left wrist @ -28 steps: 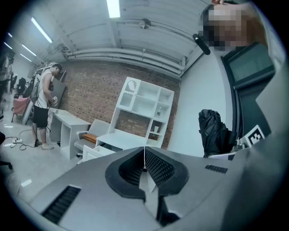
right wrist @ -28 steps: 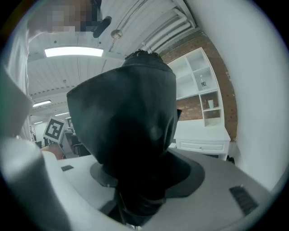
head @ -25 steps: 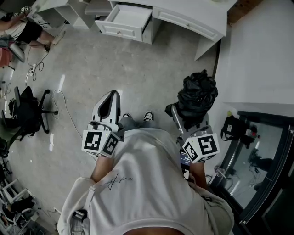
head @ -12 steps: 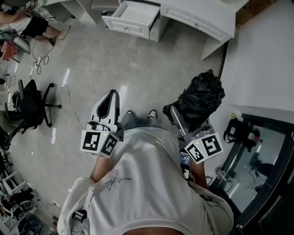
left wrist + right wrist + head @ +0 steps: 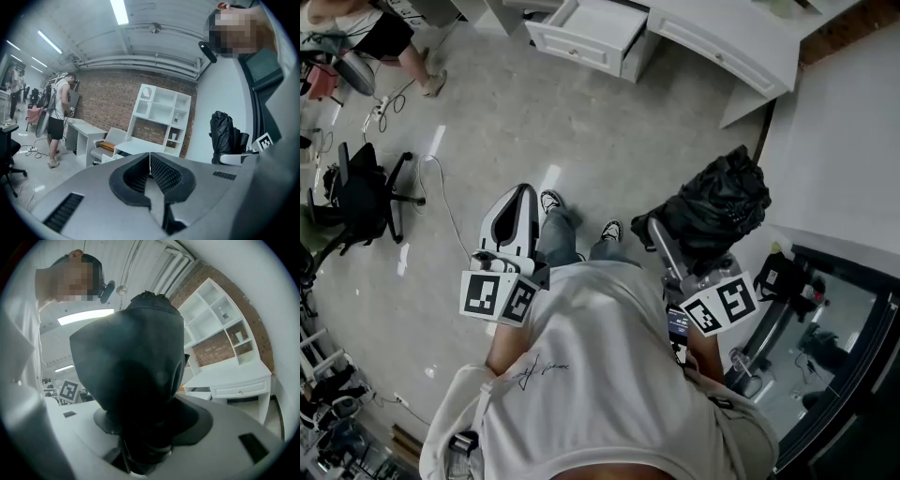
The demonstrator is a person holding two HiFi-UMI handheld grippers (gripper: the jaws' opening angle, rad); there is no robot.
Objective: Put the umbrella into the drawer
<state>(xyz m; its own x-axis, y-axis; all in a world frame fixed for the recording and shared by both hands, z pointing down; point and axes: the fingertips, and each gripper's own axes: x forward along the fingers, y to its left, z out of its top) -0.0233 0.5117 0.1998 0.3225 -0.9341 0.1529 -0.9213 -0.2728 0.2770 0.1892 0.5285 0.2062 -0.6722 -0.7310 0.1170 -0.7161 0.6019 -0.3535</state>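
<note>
The right tongs (image 5: 659, 228) are clamping the bunched black fabric umbrella (image 5: 718, 208), which is pointing forward. The left tongs (image 5: 518, 201) are hanging closed and empty. The open white drawer (image 5: 581, 47) is sitting well ahead, at the white bench's (image 5: 712, 47) front edge.

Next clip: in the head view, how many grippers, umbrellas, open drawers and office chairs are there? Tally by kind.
Grippers: 2, the left gripper and the right gripper
Black umbrella: 1
Open drawer: 1
Black office chair: 1
Total: 5
</note>
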